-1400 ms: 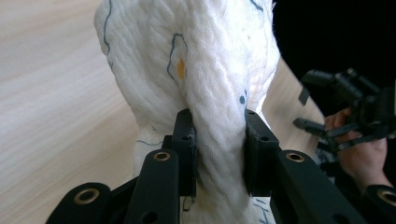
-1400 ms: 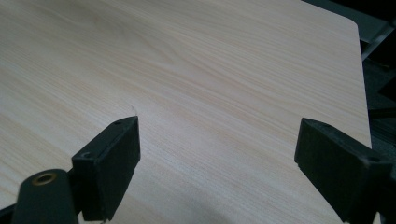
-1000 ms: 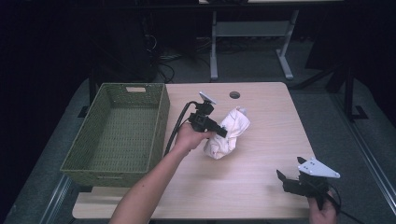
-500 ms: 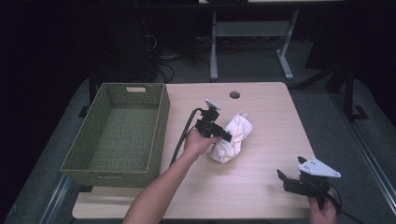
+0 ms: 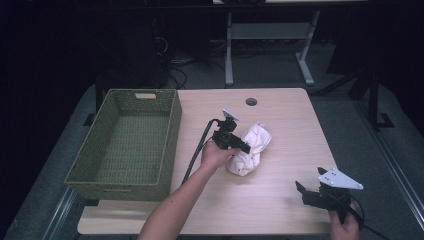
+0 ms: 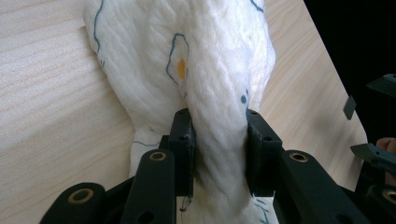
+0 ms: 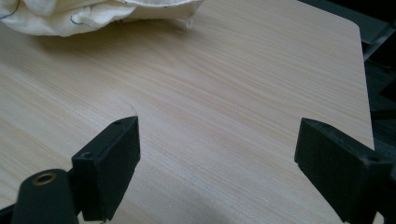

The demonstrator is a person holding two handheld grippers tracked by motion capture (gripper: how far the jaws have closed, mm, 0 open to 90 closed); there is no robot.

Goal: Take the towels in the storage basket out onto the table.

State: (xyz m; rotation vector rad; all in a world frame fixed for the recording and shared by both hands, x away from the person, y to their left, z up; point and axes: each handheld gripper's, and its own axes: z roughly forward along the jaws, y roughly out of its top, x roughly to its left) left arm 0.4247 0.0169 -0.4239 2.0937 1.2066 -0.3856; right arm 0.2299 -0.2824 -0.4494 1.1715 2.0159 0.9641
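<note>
A crumpled white cloth [image 5: 256,144] with small blue and yellow marks lies bunched near the middle of the light wooden table [image 5: 290,120]. My left gripper [image 5: 241,146] is shut on it. In the left gripper view both black pads squeeze a thick fold of the cloth [image 6: 187,51] between them, at the left gripper [image 6: 217,128]. My right gripper [image 5: 307,184] rests near the table's front right corner, open and pointing left. In the right gripper view the right gripper [image 7: 219,135] has bare wood between its wide jaws, and the cloth [image 7: 93,16] lies far ahead.
A green woven basket [image 5: 171,131] with nothing visible inside it stands along the table's left side. A round cable hole [image 5: 251,101] sits near the far edge. A black cable [image 5: 196,152] trails from the left gripper toward the front. Dark floor and desk legs lie beyond.
The left hand has shifted a little to the right and lower, carrying the cloth with it. The right gripper has stayed put.
</note>
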